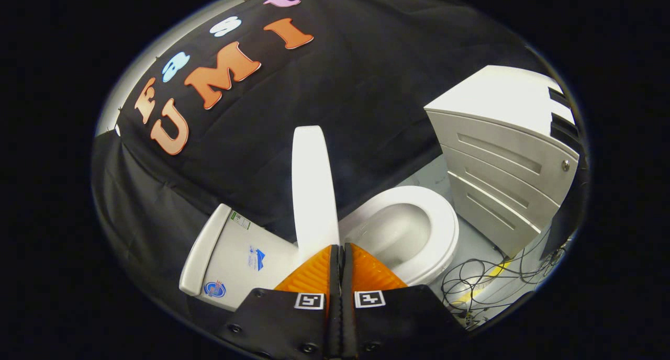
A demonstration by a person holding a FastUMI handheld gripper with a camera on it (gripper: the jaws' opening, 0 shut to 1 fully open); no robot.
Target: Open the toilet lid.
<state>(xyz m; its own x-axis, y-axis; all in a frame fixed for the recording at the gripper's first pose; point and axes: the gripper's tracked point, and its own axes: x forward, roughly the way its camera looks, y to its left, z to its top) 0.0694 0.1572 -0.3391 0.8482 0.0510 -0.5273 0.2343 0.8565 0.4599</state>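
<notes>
**Toilet lid stands raised, fingers closed together below it**

The toilet lid (313, 184) stands upright on edge, just ahead of the gripper (341, 247). Its two orange fingers (314, 273) meet tip to tip with nothing seen between them. Beside the lid lies the uncovered toilet seat (439, 229) ringing the bowl (390, 234). The cistern (235, 255) sits on the lid's other side. A white drawer cabinet (502, 161) stands beyond the seat, with loose cables (473, 281) on the floor near it.
</notes>
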